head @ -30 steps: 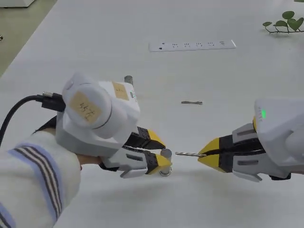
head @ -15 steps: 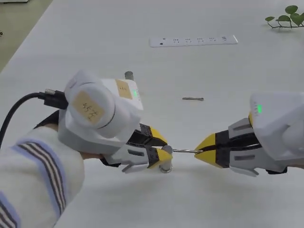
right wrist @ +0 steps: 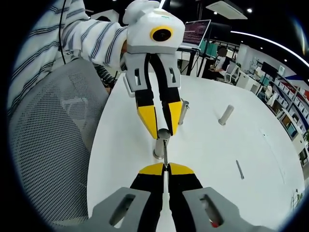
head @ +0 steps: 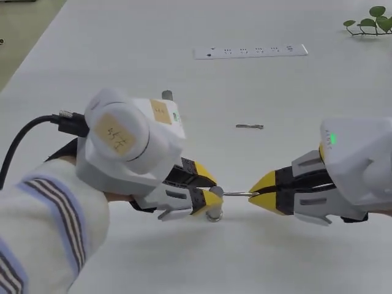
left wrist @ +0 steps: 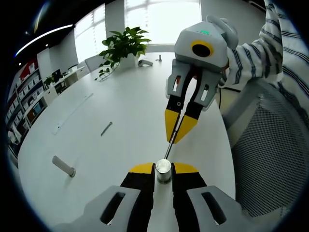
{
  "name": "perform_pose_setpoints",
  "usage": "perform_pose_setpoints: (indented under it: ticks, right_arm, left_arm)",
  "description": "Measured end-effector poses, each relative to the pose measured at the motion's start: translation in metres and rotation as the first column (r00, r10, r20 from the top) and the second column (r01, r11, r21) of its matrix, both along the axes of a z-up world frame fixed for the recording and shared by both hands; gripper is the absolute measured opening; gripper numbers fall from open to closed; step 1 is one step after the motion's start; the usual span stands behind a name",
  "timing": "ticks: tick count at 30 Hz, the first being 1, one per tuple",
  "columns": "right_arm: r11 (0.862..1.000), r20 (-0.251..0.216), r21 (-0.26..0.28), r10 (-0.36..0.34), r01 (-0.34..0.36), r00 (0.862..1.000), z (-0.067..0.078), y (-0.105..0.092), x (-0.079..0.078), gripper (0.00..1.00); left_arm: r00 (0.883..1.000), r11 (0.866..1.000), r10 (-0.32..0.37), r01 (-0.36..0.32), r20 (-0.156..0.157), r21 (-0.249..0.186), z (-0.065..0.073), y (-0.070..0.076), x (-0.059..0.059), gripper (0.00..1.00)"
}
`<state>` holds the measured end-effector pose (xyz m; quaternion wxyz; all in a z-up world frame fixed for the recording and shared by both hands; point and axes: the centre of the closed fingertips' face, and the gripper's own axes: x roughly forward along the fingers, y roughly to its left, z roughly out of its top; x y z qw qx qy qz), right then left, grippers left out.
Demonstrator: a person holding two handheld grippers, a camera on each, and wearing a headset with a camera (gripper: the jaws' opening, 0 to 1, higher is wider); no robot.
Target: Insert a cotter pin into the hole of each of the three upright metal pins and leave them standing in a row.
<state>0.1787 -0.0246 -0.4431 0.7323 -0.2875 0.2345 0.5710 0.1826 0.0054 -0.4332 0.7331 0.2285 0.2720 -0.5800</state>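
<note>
Metal pin (left wrist: 163,170) in left gripper (head: 209,190); spare cotter pin (head: 248,127), power strip (head: 250,52) beyond.

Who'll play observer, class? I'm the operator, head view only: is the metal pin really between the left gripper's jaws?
Observer: Yes; the left gripper view shows the metal pin upright between the left gripper's tips.
Operator: Other pins behind it?
Observer: The right gripper view shows a second pin and a third pin standing beyond.
Operator: The cotter pin?
Observer: There it runs from the right gripper's tips to just below the pin's top.
</note>
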Motion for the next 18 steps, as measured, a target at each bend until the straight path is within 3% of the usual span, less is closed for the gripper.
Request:
perform_pose_setpoints:
  ticks: [18]
  right_arm:
    - [1.0,-0.004,-0.02,-0.002,0.002,1.0,-0.0029,0.0059,0.0056,0.0]
  left_arm:
    - [0.999,1.0,0.03,-0.03,-0.026,-0.009,-0.0004,0.0015,0.0006,0.09]
